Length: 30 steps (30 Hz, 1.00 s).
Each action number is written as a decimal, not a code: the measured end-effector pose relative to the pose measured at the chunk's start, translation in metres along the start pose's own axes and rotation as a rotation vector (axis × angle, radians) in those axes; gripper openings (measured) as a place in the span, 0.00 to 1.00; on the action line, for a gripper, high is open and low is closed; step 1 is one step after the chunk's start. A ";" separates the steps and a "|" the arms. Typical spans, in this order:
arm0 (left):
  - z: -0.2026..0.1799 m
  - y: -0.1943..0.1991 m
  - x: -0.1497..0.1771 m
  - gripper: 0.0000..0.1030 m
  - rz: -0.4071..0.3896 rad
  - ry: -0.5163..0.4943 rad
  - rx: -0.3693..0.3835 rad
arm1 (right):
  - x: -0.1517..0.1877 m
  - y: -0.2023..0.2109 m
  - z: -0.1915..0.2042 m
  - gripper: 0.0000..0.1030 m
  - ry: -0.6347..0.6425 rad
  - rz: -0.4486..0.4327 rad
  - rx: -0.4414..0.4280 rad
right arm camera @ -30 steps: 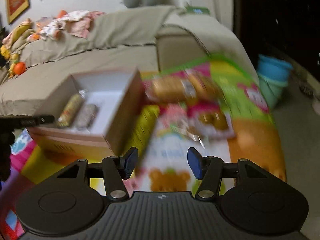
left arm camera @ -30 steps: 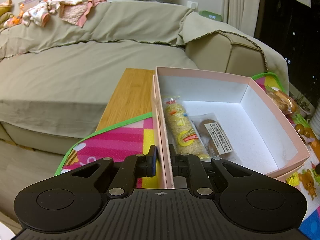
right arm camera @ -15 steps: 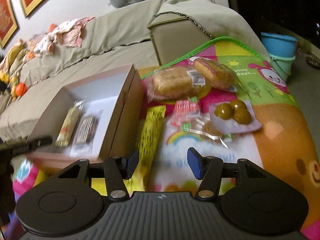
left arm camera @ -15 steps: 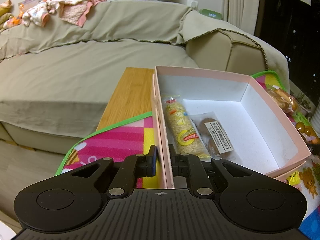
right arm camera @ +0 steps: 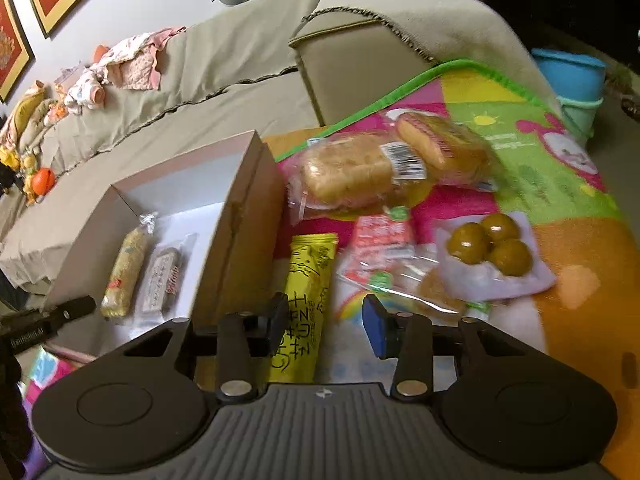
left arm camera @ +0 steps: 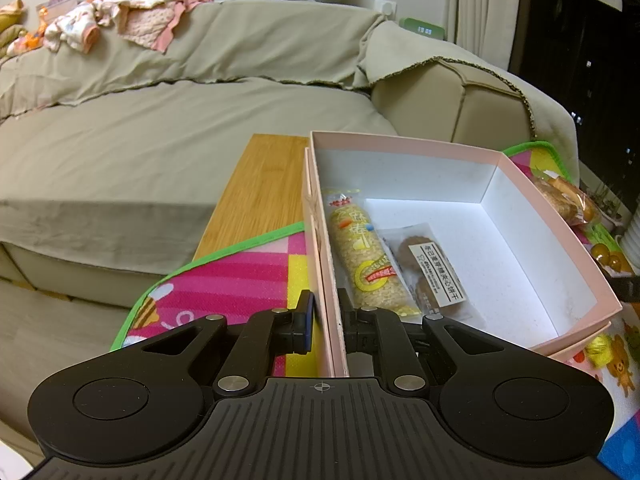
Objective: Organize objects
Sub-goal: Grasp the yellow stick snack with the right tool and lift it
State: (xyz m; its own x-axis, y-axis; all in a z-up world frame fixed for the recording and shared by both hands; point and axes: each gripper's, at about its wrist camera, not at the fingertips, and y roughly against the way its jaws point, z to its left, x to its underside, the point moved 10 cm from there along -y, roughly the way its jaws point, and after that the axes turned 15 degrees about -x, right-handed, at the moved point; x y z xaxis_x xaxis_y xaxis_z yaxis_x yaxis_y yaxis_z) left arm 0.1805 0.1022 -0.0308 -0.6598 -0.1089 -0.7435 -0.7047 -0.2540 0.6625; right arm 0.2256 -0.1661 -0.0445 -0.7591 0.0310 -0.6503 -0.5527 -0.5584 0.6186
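A pink box [left arm camera: 560, 256] stands on the colourful mat. Inside it lie a rice-cracker roll [left arm camera: 360, 252] and a wrapped biscuit pack [left arm camera: 432, 268]. My left gripper [left arm camera: 328, 326] is shut on the box's near left wall, one finger on each side. In the right wrist view the box [right arm camera: 240, 216] is at the left. A long yellow snack packet [right arm camera: 308, 280] lies beside the box. My right gripper [right arm camera: 326, 330] hangs low over the packet's near end. Its jaws are closing with the packet between them, and the blue pad [right arm camera: 376, 332] stands apart from it.
On the mat [right arm camera: 540, 184] beyond the yellow packet lie two bagged breads [right arm camera: 352, 168], a red-and-white packet [right arm camera: 380, 236] and a clear pack of green balls [right arm camera: 492, 244]. A sofa [left arm camera: 180, 152] runs behind. Blue and green tubs [right arm camera: 568, 72] stand at the far right.
My right gripper has swung from above the box side toward the snacks and come down over the yellow packet, with its jaws narrowing. The left gripper and the box have not moved.
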 end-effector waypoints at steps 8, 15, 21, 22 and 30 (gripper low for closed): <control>0.000 0.000 0.000 0.13 0.001 0.001 -0.001 | 0.014 0.031 -0.014 0.39 0.071 0.004 0.095; 0.000 0.000 0.001 0.13 0.002 0.002 -0.003 | 0.037 0.033 0.004 0.39 0.217 0.060 0.078; 0.000 0.000 0.000 0.13 0.003 0.002 -0.004 | 0.052 0.034 0.015 0.39 0.203 0.086 0.043; 0.000 0.000 0.000 0.13 0.003 0.002 -0.004 | 0.053 0.035 0.019 0.39 0.198 0.094 0.019; 0.000 0.000 0.000 0.13 0.003 0.003 -0.006 | 0.036 0.031 0.029 0.39 0.252 0.041 0.066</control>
State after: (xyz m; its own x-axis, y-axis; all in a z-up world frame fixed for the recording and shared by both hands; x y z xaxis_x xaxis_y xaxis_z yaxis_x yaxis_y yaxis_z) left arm 0.1802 0.1017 -0.0309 -0.6612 -0.1127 -0.7416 -0.7010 -0.2592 0.6644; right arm 0.1710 -0.1577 -0.0363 -0.6763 -0.2032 -0.7080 -0.5504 -0.4994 0.6691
